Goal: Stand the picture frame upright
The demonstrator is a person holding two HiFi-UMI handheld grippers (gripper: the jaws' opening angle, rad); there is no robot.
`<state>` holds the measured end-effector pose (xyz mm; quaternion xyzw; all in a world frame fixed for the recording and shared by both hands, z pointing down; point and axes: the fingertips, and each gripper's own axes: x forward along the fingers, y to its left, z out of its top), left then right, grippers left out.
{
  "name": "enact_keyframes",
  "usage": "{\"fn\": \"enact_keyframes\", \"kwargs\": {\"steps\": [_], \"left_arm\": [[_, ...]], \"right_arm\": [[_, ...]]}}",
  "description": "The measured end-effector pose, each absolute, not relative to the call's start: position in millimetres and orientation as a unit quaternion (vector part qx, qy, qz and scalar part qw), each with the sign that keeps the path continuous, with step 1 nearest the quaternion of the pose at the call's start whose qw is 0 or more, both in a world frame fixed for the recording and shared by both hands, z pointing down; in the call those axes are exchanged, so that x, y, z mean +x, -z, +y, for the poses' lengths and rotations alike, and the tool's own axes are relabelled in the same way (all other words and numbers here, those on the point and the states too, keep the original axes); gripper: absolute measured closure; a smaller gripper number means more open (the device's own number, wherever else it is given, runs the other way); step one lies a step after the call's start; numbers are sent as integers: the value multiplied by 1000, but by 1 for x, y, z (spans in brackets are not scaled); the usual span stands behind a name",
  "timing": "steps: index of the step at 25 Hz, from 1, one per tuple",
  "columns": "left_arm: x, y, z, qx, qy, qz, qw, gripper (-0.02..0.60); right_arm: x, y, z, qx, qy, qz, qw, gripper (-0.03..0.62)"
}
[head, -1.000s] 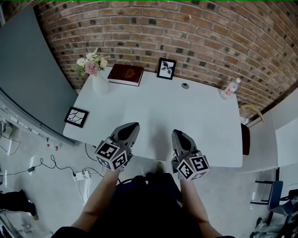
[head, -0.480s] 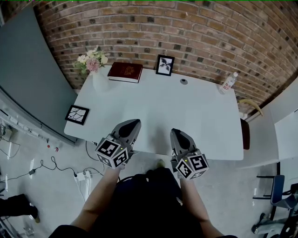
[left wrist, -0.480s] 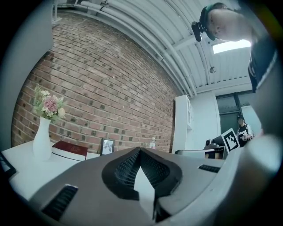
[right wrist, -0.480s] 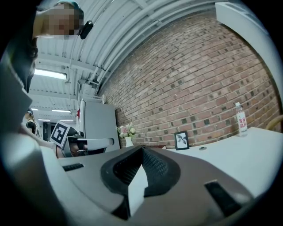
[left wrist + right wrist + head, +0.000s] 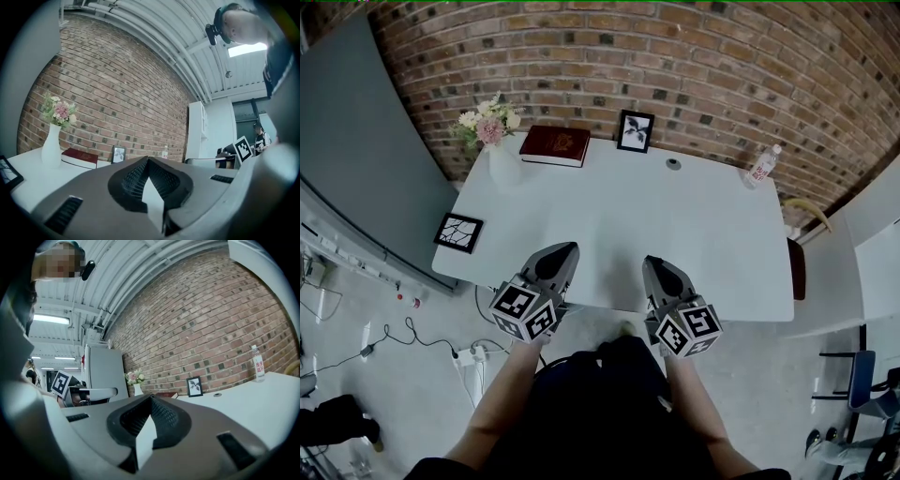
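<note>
Peeking in at the left rim of the left gripper view, only a black corner of the picture frame [image 5: 6, 171] shows; the rest is cut off. From the head view it is whole: a square black-edged picture frame [image 5: 457, 232] with a white face crossed by dark branching lines, lying flat on the left front corner of the bench [image 5: 694, 234], well apart from both tongs.

The left tongs [image 5: 565, 251] and right tongs [image 5: 652, 265] hang over the near edge of the bench and cover part of it. Each is pressed together with nothing between: in the left gripper view the ribbed black pads of the left tongs [image 5: 148, 159] meet in a sharp point, and the right tongs [image 5: 151, 397] close the same way. Their shells are smooth grey plastic, and the marker cubes hide the person's hands, leaving only bare forearms [image 5: 502, 398] in sight.

At the back, a second frame [image 5: 635, 131] stands against the rough brick wall [image 5: 675, 66], holding a dark leafy shape on white. Beside it lie a dark red book [image 5: 555, 145] and a slim white vase [image 5: 500, 167] of pale flowers [image 5: 490, 124]. A clear plastic bottle [image 5: 760, 167] stands at the far right; its label is too small to read. A small round disc [image 5: 674, 164] in the smooth white top cannot be made out further.
</note>
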<state>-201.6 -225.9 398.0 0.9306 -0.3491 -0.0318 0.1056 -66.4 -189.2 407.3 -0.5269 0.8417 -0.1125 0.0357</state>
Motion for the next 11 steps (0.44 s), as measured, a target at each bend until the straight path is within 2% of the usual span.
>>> {"fn": "enact_keyframes", "kwargs": {"steps": [11], "left_arm": [[-212, -402, -228, 926, 42, -357, 117, 581]], "right_arm": [[-77, -408, -190, -519, 108, 847, 26, 591]]}}
